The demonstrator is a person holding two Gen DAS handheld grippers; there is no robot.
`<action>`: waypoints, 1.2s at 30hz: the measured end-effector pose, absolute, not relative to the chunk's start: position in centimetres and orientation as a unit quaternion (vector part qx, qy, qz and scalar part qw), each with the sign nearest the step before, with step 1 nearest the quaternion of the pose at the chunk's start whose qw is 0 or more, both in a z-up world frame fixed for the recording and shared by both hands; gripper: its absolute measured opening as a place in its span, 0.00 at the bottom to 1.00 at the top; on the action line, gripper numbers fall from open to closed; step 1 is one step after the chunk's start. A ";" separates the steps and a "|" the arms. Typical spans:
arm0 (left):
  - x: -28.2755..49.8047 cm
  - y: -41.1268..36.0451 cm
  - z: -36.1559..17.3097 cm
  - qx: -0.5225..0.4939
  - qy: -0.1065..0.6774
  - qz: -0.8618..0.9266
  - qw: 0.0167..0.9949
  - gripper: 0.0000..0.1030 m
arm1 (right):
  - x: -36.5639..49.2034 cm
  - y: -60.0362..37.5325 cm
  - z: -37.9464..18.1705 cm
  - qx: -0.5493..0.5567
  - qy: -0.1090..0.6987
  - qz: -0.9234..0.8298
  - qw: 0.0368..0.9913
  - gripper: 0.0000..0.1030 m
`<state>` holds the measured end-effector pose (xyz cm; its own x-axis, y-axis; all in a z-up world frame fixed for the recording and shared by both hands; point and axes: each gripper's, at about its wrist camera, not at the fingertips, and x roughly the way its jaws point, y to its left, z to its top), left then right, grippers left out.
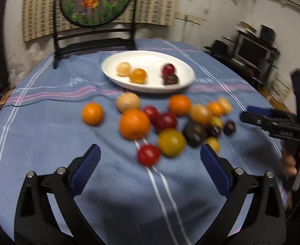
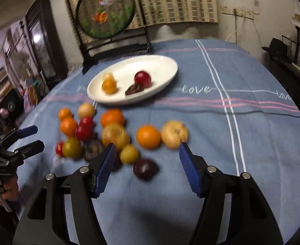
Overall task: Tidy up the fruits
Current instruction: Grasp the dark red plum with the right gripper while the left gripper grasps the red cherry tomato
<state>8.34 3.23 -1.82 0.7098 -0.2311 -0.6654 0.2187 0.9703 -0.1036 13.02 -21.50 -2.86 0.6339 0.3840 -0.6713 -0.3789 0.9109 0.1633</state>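
Note:
A white oval plate holds a pale fruit, an orange one, a red one and a dark one. Several loose fruits lie on the cloth in front of it. My left gripper is open and empty, just short of a red fruit and a yellow-green one. My right gripper is open and empty, around a dark plum with an orange beyond. Each gripper shows at the edge of the other's view.
A blue striped tablecloth covers the round table. A round framed goldfish screen on a black stand stands at the table's far edge behind the plate. Shelves with electronics stand off to the right.

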 end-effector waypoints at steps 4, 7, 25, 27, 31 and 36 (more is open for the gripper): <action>7.0 3.3 -2.5 -0.006 0.362 -0.140 0.922 0.97 | 12.9 -21.0 -3.9 -0.023 0.387 0.208 0.898 0.63; 7.0 4.1 -2.7 -0.031 0.363 -0.149 0.919 0.97 | 13.1 -20.8 -4.2 -0.026 0.396 0.214 0.892 0.60; 7.6 4.6 -3.4 -0.050 0.382 -0.142 0.912 0.97 | 15.0 -19.3 -5.3 -0.049 0.432 0.213 0.875 0.42; 7.6 4.6 -3.4 -0.050 0.383 -0.142 0.911 0.97 | 15.1 -19.2 -5.4 -0.053 0.435 0.210 0.874 0.42; 7.6 4.5 -3.4 -0.050 0.385 -0.141 0.911 0.97 | 15.2 -18.8 -5.8 -0.065 0.443 0.204 0.871 0.37; 7.7 4.5 -3.5 -0.048 0.389 -0.139 0.909 0.97 | 15.2 -19.3 -5.9 -0.056 0.446 0.204 0.870 0.32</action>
